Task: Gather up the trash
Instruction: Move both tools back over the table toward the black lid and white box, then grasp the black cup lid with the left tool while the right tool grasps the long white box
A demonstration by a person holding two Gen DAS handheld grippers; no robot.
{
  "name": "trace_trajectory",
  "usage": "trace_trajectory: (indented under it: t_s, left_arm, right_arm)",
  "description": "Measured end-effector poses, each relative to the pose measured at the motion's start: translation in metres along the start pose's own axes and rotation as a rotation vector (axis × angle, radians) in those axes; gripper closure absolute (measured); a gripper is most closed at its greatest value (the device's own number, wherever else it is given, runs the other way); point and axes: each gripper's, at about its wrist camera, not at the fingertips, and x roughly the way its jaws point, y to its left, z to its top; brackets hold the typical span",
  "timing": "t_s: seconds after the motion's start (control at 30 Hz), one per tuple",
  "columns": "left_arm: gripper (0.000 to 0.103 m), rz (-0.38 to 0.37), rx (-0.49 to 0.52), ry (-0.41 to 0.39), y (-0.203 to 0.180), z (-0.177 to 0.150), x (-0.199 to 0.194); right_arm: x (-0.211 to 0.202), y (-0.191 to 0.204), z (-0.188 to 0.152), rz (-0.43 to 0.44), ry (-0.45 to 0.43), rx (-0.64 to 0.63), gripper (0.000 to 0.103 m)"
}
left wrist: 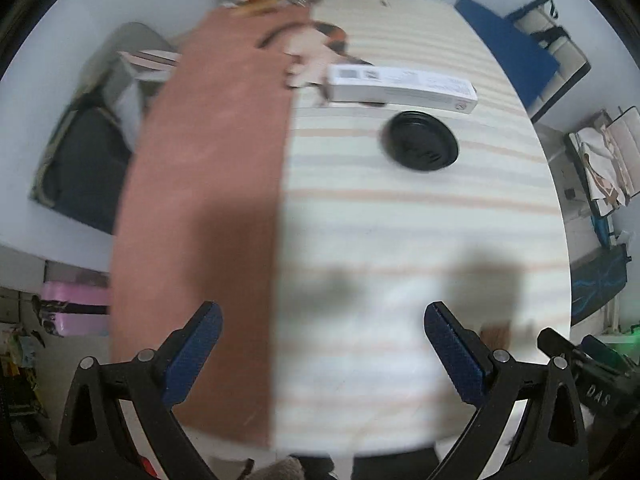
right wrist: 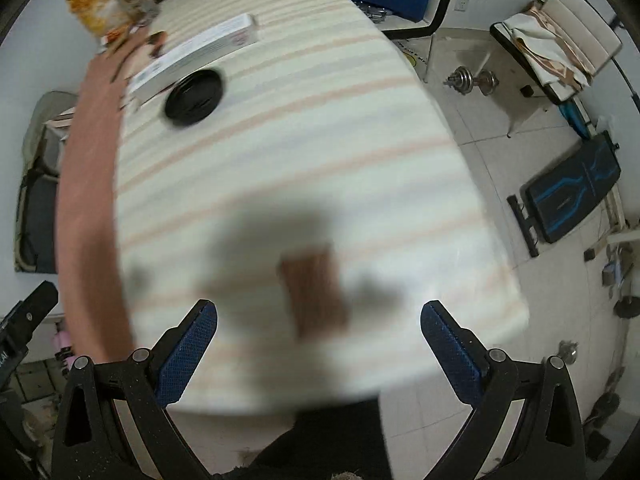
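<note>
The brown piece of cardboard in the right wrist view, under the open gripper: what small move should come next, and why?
Probably lower the right gripper onto the brown cardboard piece. Its jaws stand wide open and empty, and the piece lies flat on the striped tablecloth, between the fingers and a little ahead of them. The picture is blurred, so the height above it is unclear.

Worktop (left wrist: 400, 220): striped cloth cover, matt, beside plain brown matt strip (left wrist: 208, 168). Lid (left wrist: 420, 146): black plastic, slight sheen. Box (left wrist: 400, 87): white printed cardboard, smooth. Gripper pads (left wrist: 192, 354): blue, rough-textured; gripper frames black matt plastic. Floor (right wrist: 500, 128): glossy tile.
</note>
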Motion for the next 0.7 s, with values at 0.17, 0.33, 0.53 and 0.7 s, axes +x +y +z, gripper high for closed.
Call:
trace_trajectory:
  t_s: [0.17, 0.33, 0.53, 0.7]
  left_arm:
    - [0.0, -0.031, -0.004, 0.101, -0.052, 0.077, 0.062]
    - [0.0, -0.066, -0.02, 0.168, -0.079, 0.123, 0.107]
    - [0.001, -0.086, -0.027, 0.22, -0.092, 0.144, 0.142]
    - [0.015, -0.099, -0.063, 0.179, -0.083, 0.143, 0.142]
  right_arm:
    - [0.038, -0.017, 0.088, -0.027, 0.055, -0.019, 0.0]
    - [0.067, -0.032, 0.148, -0.043, 0.083, -0.008, 0.0]
    - [0.085, -0.035, 0.192, -0.047, 0.103, -0.004, 0.0]
    - [0.092, -0.022, 0.212, -0.055, 0.116, -0.061, 0.0]
